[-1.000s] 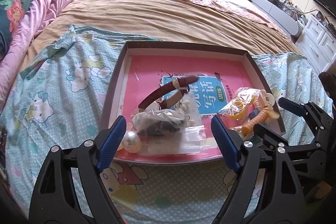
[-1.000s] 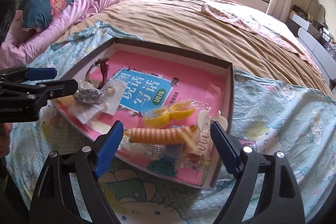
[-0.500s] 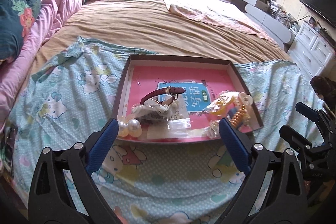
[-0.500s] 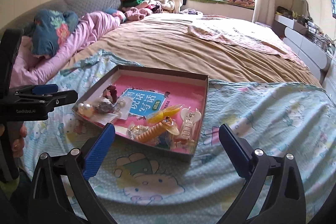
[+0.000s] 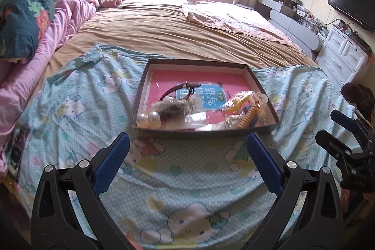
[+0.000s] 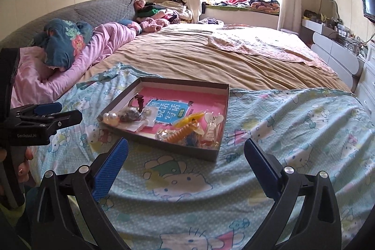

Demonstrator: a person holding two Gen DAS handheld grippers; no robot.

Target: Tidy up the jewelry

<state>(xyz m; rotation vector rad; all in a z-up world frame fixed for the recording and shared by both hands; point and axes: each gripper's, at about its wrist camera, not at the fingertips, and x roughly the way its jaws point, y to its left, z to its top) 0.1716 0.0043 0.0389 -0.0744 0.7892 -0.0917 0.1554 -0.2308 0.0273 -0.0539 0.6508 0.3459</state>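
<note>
A shallow brown box lined with a pink book lies on the cartoon-print sheet. It holds pearl beads, a dark red bracelet, clear bags, an orange spiral hair tie, a yellow clip and a white claw clip. My left gripper is open and empty, held back from the box's near edge. My right gripper is open and empty, also short of the box. Each gripper shows in the other's view, the right one and the left one.
The box sits on a blue cartoon-print sheet over a tan bedspread. Pink bedding and a floral pillow lie left. White drawers and a wall TV stand right. A dark object lies at the bed's left edge.
Both grippers have pulled back and up from the box, which now looks smaller and farther. Both stay open and empty. The items in the box have not moved.
</note>
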